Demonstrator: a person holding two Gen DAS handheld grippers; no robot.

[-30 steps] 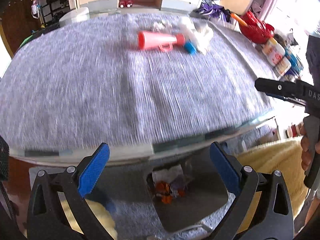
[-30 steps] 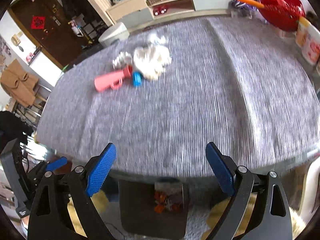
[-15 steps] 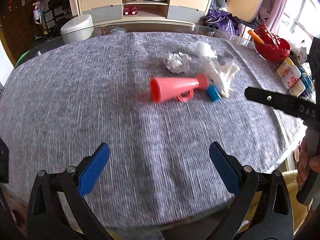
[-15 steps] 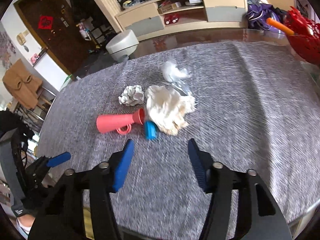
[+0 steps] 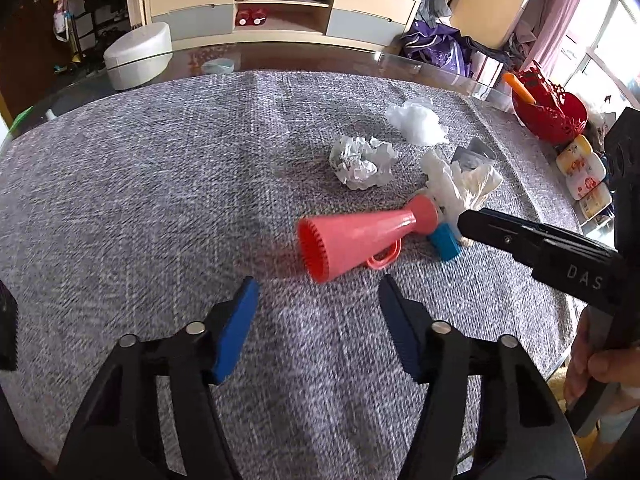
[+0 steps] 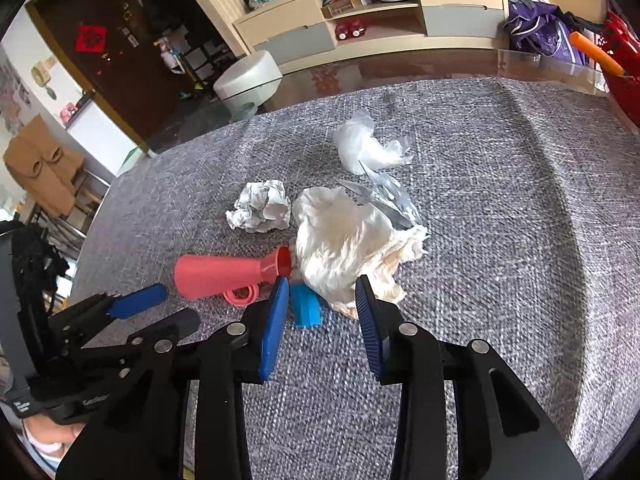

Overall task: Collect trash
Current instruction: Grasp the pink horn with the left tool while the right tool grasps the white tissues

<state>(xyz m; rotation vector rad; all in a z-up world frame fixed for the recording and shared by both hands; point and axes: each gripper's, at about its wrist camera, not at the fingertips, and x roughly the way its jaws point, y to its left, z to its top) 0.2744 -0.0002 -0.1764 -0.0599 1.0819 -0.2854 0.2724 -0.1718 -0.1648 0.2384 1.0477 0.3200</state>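
far wall: low beige cabinet (image 6: 372, 12) | left: dark wooden door (image 6: 100, 60) | right: bright window (image 5: 608, 40)

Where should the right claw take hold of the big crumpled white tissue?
On the near lobe of the crumpled tissue, coming down from above and the near side. That loose mound bulges toward the right claw, whose jaws are open and have just been closing, while the coral toy megaphone and blue block crowd its left.

Glossy plastic horn (image 5: 356, 240) — rough woven cloth (image 5: 160, 200)
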